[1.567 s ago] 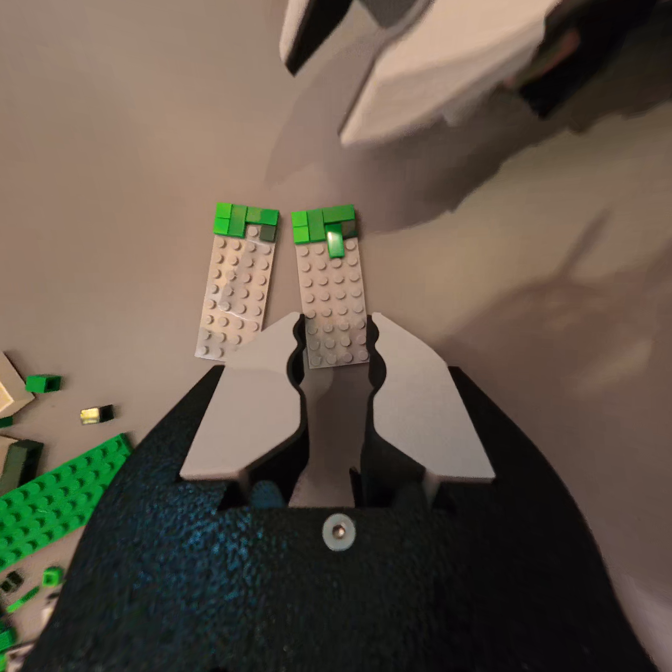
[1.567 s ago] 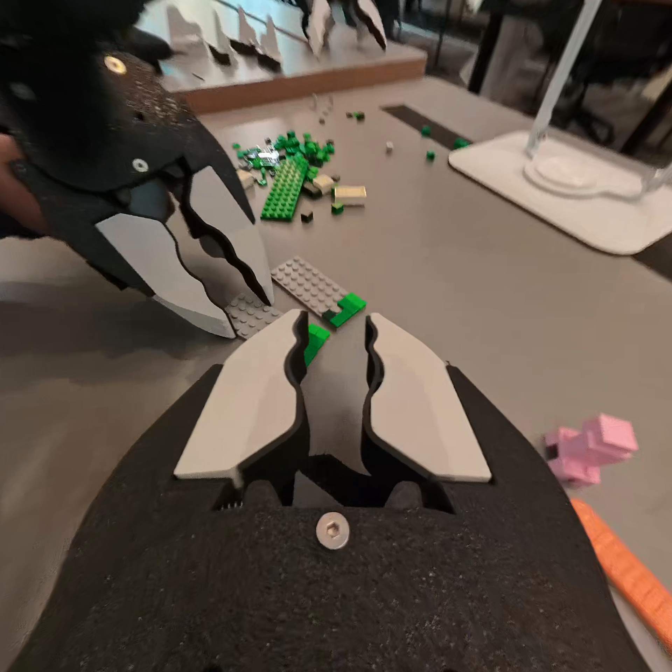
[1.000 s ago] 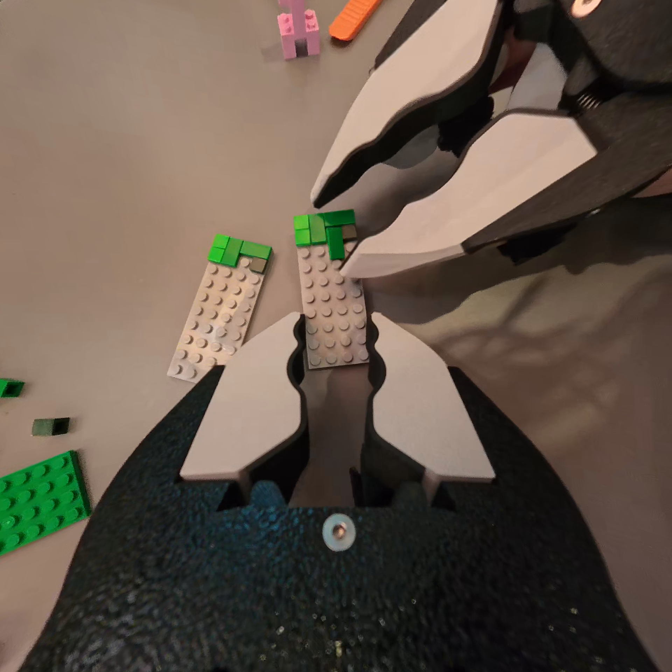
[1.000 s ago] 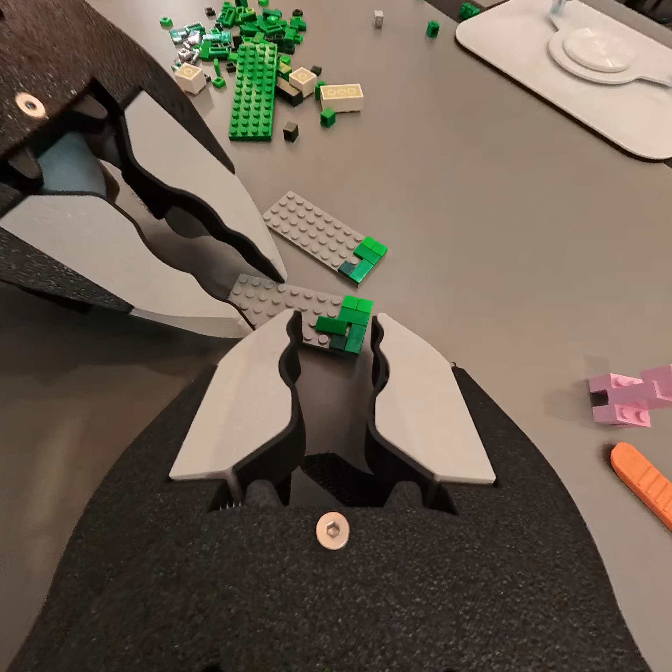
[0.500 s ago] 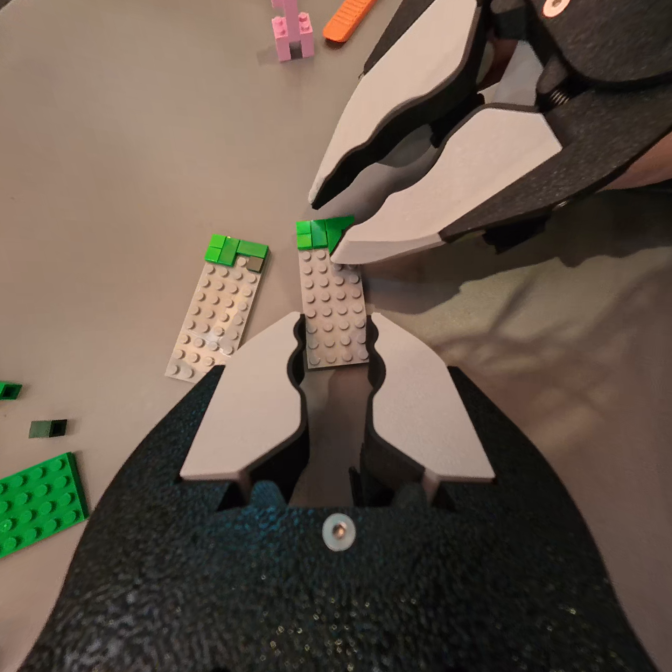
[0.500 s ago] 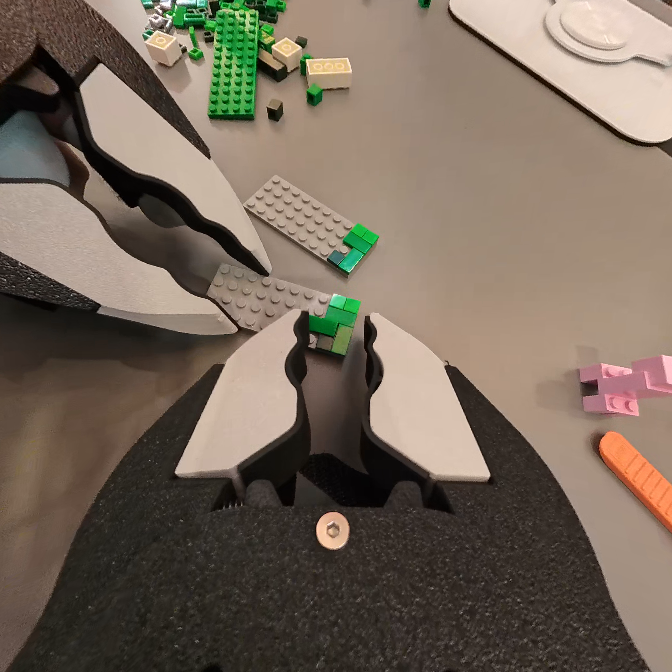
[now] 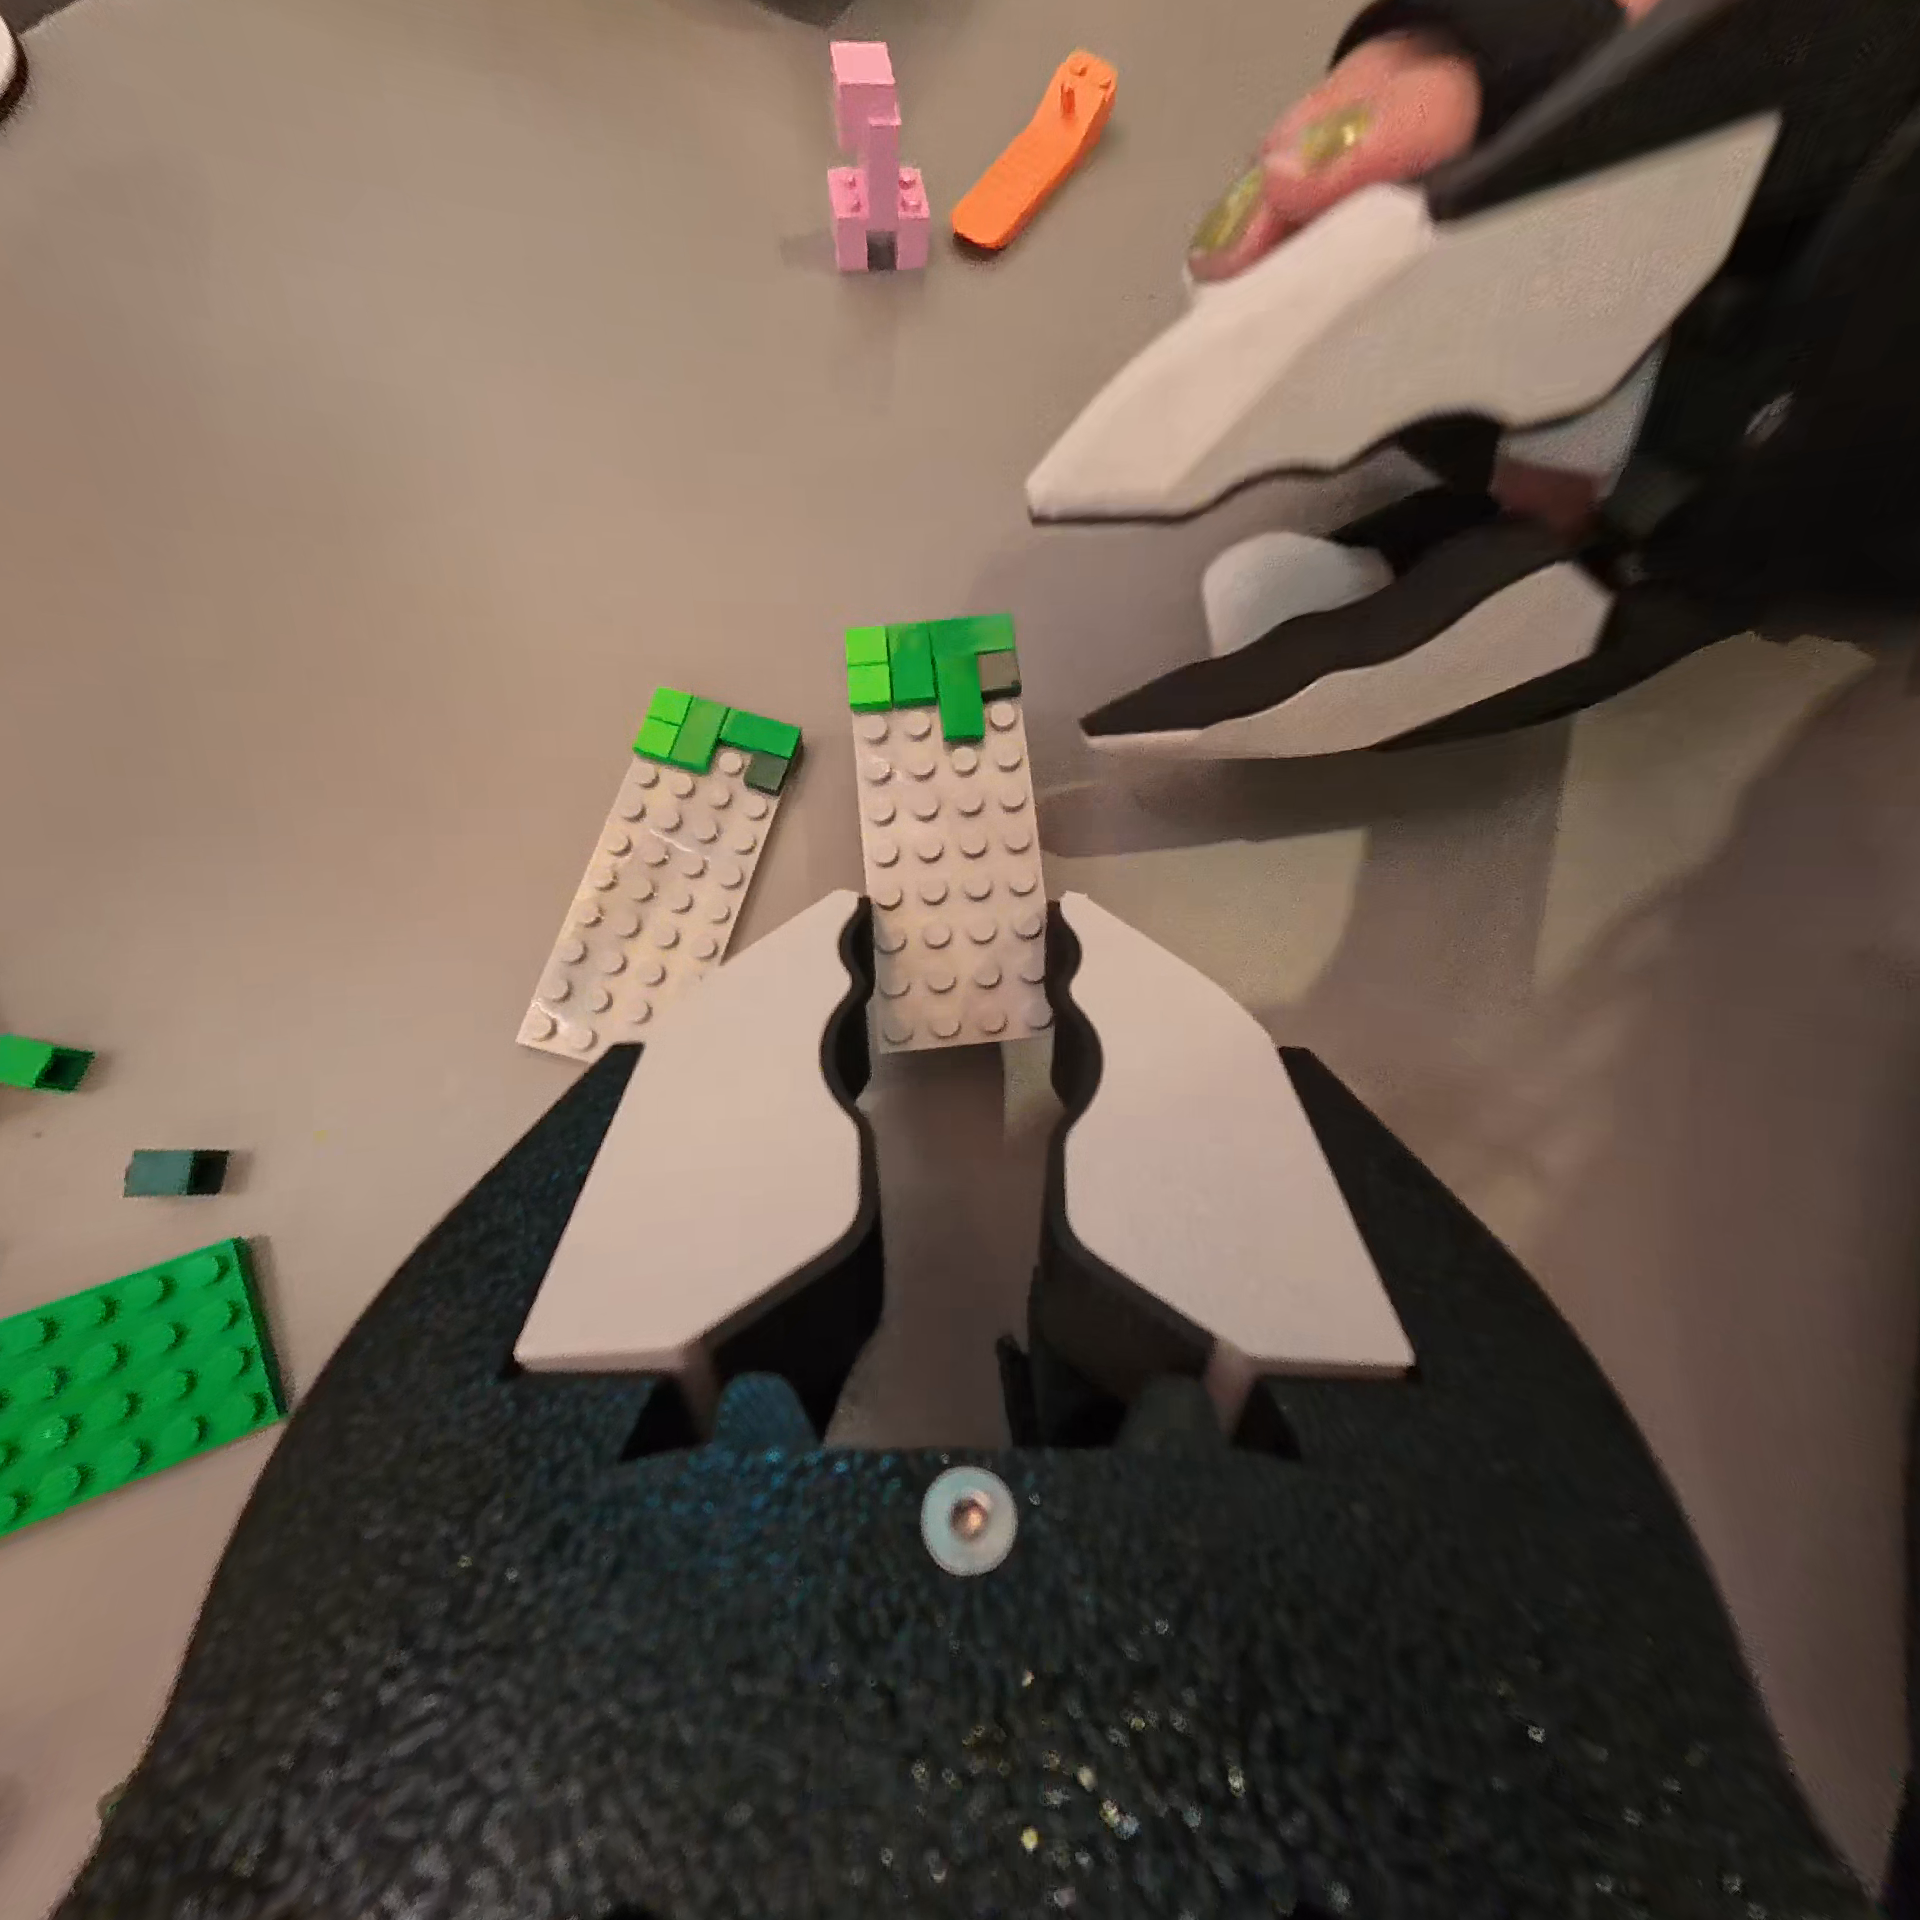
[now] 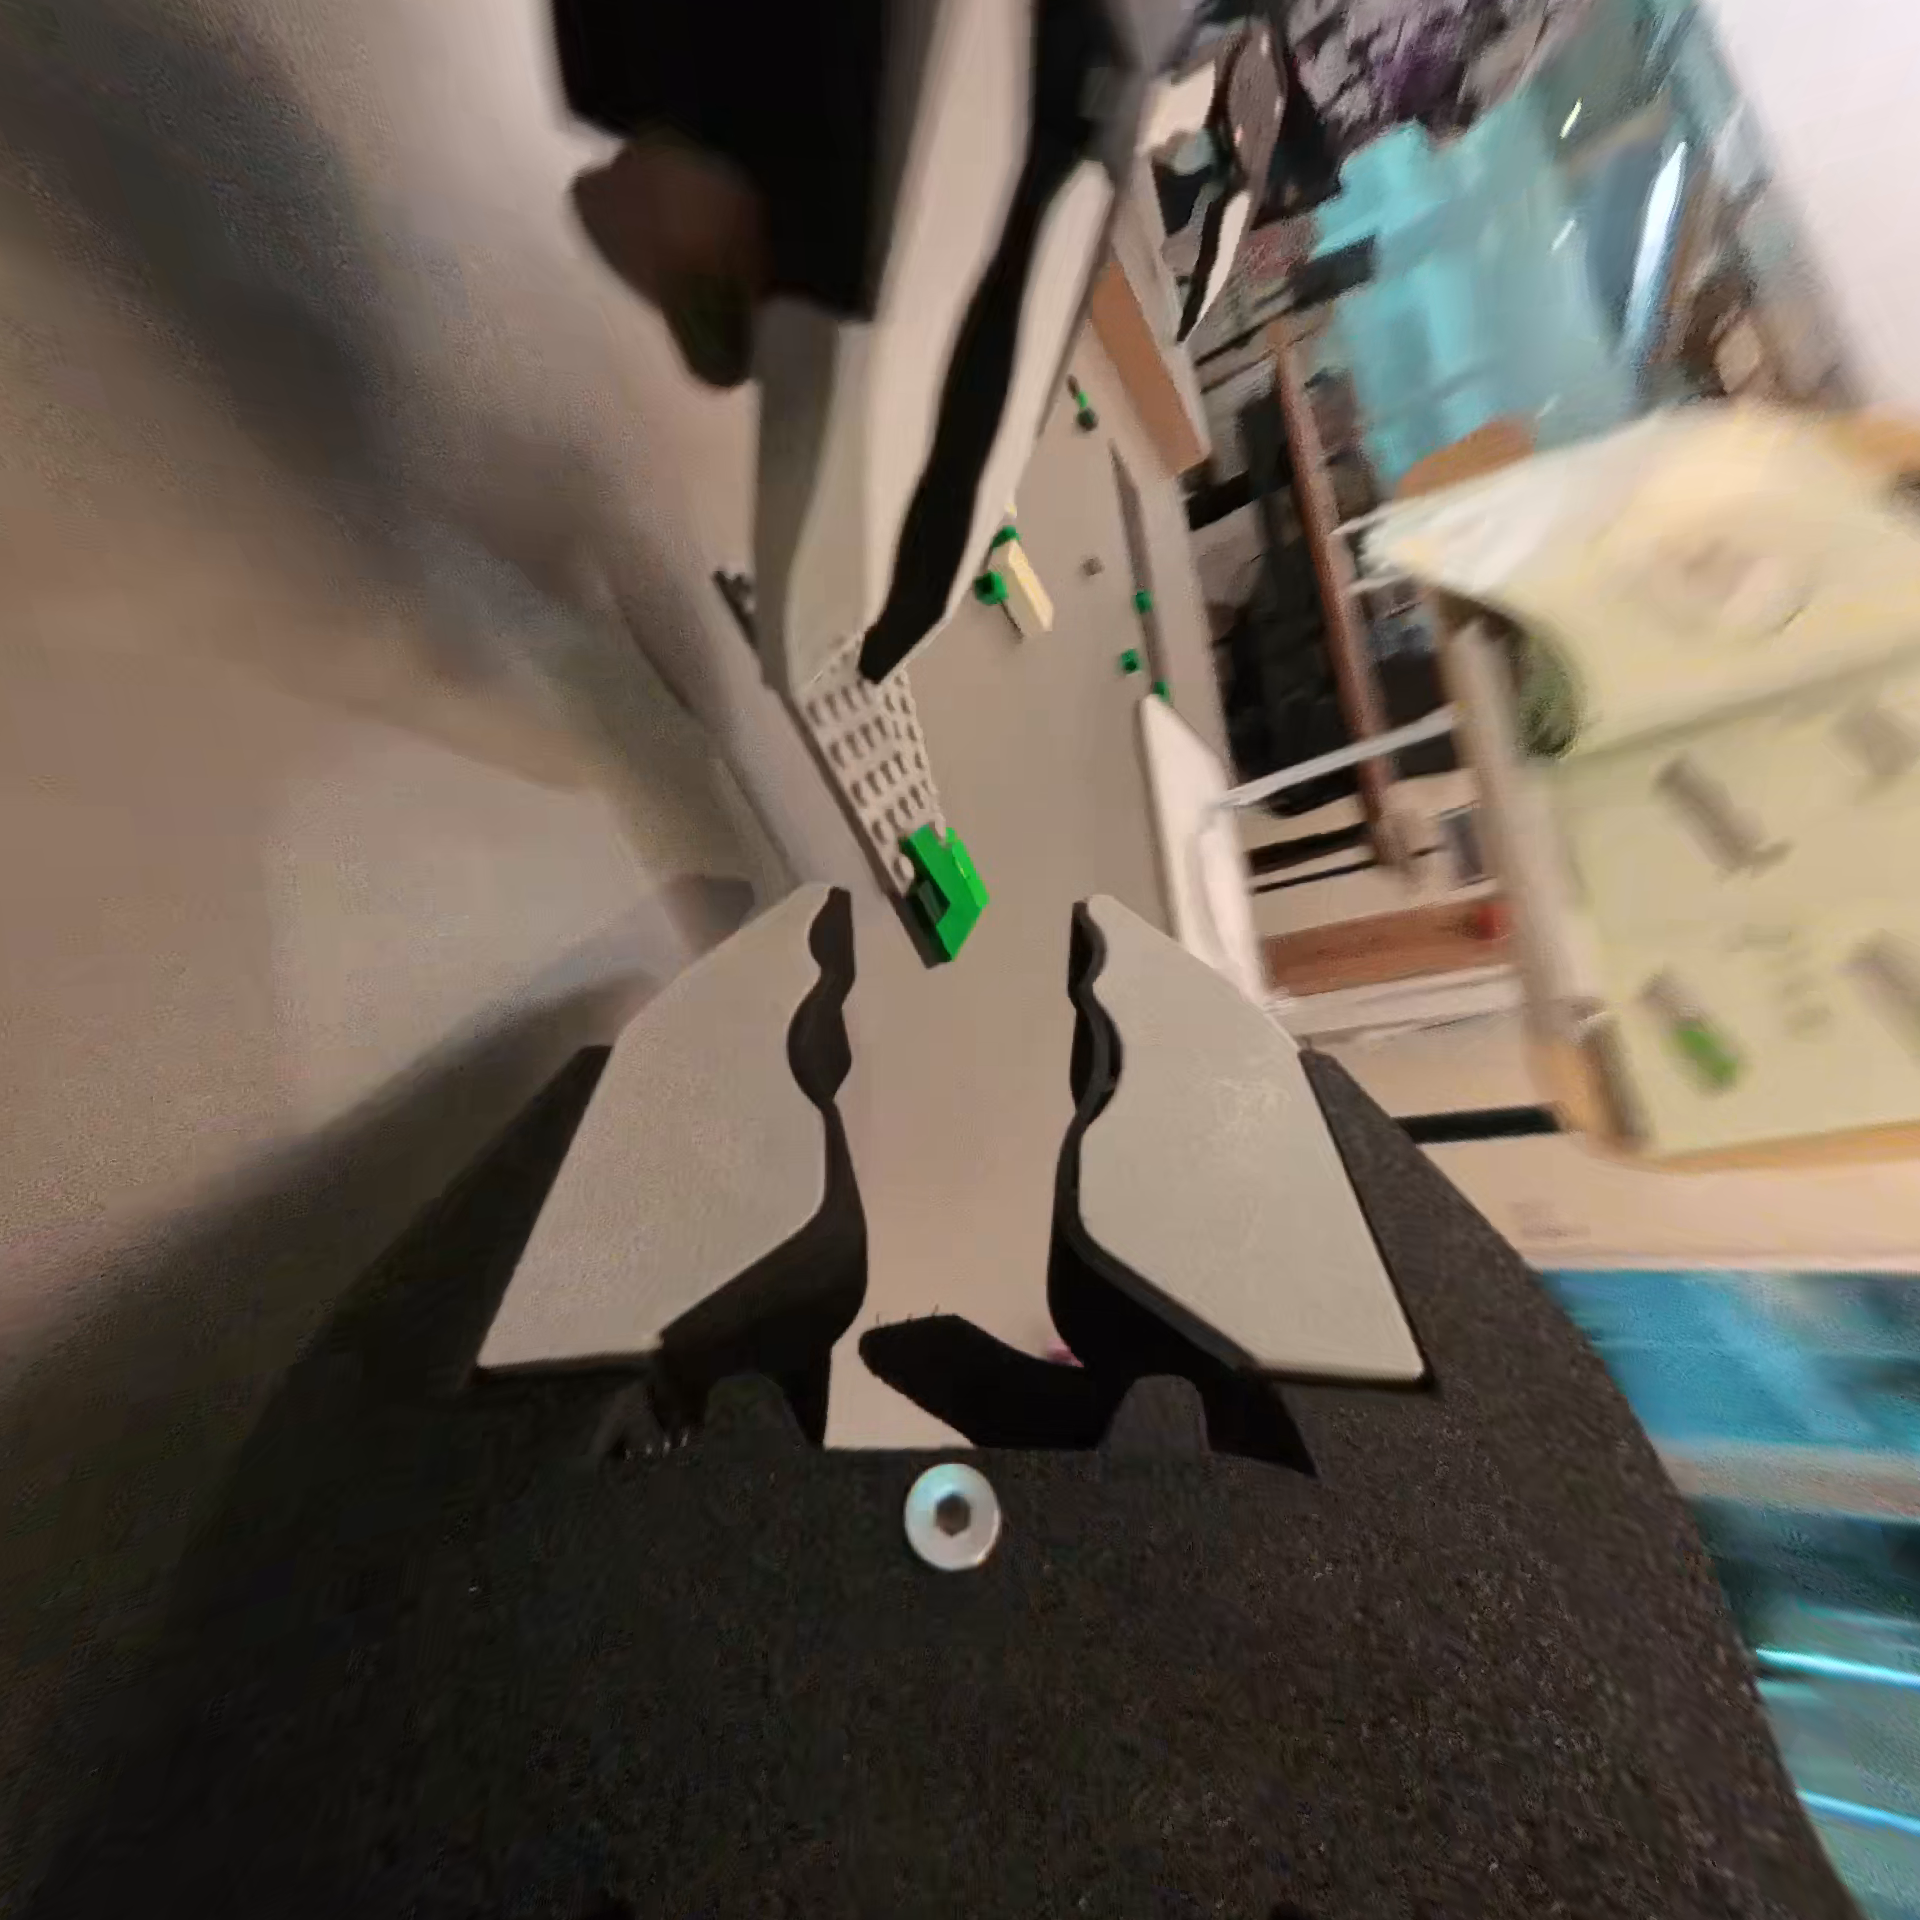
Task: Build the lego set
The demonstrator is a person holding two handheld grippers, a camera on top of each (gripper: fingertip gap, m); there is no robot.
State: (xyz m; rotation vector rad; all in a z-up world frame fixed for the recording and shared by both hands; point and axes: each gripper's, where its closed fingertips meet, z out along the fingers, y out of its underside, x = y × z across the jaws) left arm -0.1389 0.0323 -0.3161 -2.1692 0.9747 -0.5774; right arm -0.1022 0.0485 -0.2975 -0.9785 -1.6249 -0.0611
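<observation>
A grey studded plate [image 7: 951, 883] with green tiles [image 7: 930, 665] on its far end sits between the fingertips of my left gripper [image 7: 956, 914], which is shut on the plate's near end. My right gripper [image 7: 1060, 613] is open and empty, rolled on its side, a short way right of the green tiles. In the blurred, tilted right wrist view, my right gripper [image 8: 956, 899] is open just short of the same plate [image 8: 883, 769] and its green tiles [image 8: 940, 883]. The left gripper's fingers [image 8: 914, 582] hold the plate's far end there.
A second grey plate [image 7: 665, 883] with green tiles lies just left of the held one. A large green plate [image 7: 125, 1371] and two small loose bricks [image 7: 177, 1172] lie at the left. A pink build [image 7: 878, 177] and an orange brick separator [image 7: 1039, 156] are at the far side.
My right gripper has drawn back to the right from the plate's green end and rolled onto its side. The green tiles now show in full. My left gripper has kept its hold.
</observation>
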